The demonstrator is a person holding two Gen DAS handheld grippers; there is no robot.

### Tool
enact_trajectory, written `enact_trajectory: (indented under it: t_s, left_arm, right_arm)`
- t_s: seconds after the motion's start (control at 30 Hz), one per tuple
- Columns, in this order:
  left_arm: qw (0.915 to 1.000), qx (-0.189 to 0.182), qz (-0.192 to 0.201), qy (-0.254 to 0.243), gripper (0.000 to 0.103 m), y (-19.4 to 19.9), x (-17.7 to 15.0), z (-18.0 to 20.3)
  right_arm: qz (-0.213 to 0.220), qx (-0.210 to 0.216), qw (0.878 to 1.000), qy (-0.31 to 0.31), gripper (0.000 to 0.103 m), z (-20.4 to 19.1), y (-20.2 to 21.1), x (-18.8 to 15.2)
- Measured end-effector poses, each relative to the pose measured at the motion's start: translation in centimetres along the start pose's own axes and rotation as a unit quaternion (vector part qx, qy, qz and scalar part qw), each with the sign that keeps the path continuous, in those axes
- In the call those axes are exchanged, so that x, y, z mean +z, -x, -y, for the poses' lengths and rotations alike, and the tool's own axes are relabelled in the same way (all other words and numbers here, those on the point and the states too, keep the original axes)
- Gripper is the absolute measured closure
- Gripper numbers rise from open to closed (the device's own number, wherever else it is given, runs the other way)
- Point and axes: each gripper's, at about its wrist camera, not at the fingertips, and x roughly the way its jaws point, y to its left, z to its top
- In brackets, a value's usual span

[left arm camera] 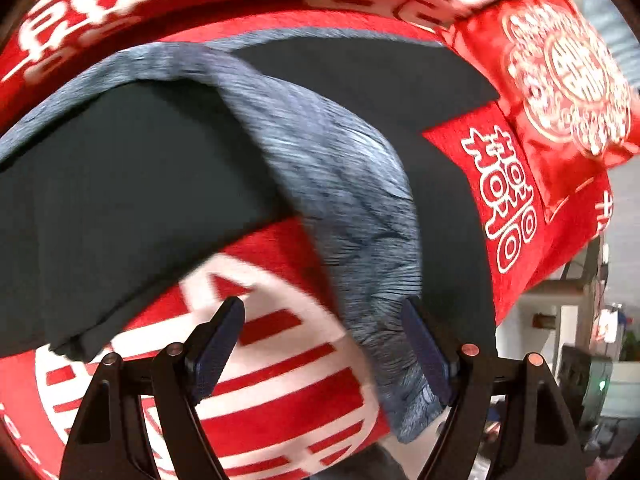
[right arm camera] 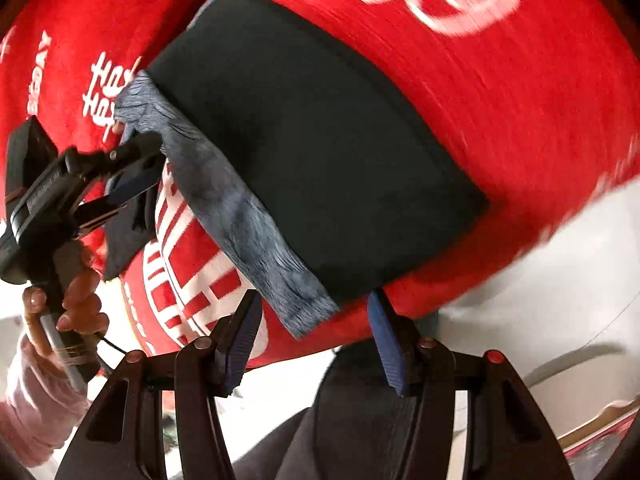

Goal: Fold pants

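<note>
Your left gripper [left arm camera: 320, 344] wide open, empty, grey waistband [left arm camera: 360, 216] brushing its right finger, your right gripper [right arm camera: 316, 332] half open, empty, pants [right arm camera: 304, 152] just beyond on the red blanket [right arm camera: 500, 120].

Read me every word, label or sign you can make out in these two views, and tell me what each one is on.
"喜喜" (double-happiness sign): white, on the red plush blanket.
Same sign inside a round white emblem: on the red satin cushion.
"...DAY": white capitals on the blanket, left edge of the right wrist view; earlier letters blurred.
White script beside it: unreadable.
Label on the black left tool: too blurred.
</note>
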Motion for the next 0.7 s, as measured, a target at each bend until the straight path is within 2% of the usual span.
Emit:
enact_trajectory:
  t_s: [0.2, 0.23, 0.27, 0.3, 0.43, 0.53, 0.57, 0.63, 0.7]
  left_arm:
    - [0.9998, 0.001, 0.002, -0.022, 0.021, -1.1, 0.2, 1.6]
    - [0.9996, 0.002, 0.005, -0.027, 0.025, -1.2, 0.3, 1.7]
    - [0.9995, 0.002, 0.009, -0.030, 0.043, -1.2, 0.0, 1.8]
    - [0.9994, -0.001, 0.009, -0.034, 0.050, -1.3, 0.0, 1.9]
    - [0.9991, -0.005, 0.024, -0.035, 0.052, -0.2, 0.4, 2.9]
    - [0.9978, 0.010, 0.064, -0.016, 0.051, 3.0, 1.6, 2.9]
    - [0.9968, 0.017, 0.078, -0.010, 0.038, 4.1, 2.0, 2.6]
    - [0.9920, 0.043, 0.118, 0.009, 0.020, 6.6, 2.9, 1.9]
    - [0.9869, 0.068, 0.144, 0.026, 0.020, 8.4, 3.9, 0.9]
  right_arm:
    - [0.008, 0.079, 0.997, -0.011, 0.047, 1.3, -2.1, -1.0]
    - [0.007, 0.084, 0.996, -0.010, 0.056, 1.3, -2.2, -1.0]
    - [0.005, 0.084, 0.996, -0.009, 0.086, 1.3, -2.2, -0.9]
    - [0.002, 0.091, 0.996, -0.009, 0.100, 1.3, -2.0, -0.8]
    - [0.045, 0.093, 0.994, 0.025, 0.100, -0.7, 2.7, 0.5]
    - [0.078, 0.098, 0.990, 0.062, 0.100, -2.7, 7.3, 4.3]
    - [0.087, 0.097, 0.989, 0.074, 0.100, -3.3, 8.8, 6.1]
    - [0.102, 0.100, 0.985, 0.098, 0.100, -4.5, 11.1, 10.2]
    - [0.119, 0.090, 0.980, 0.133, 0.100, -5.8, 13.2, 15.3]
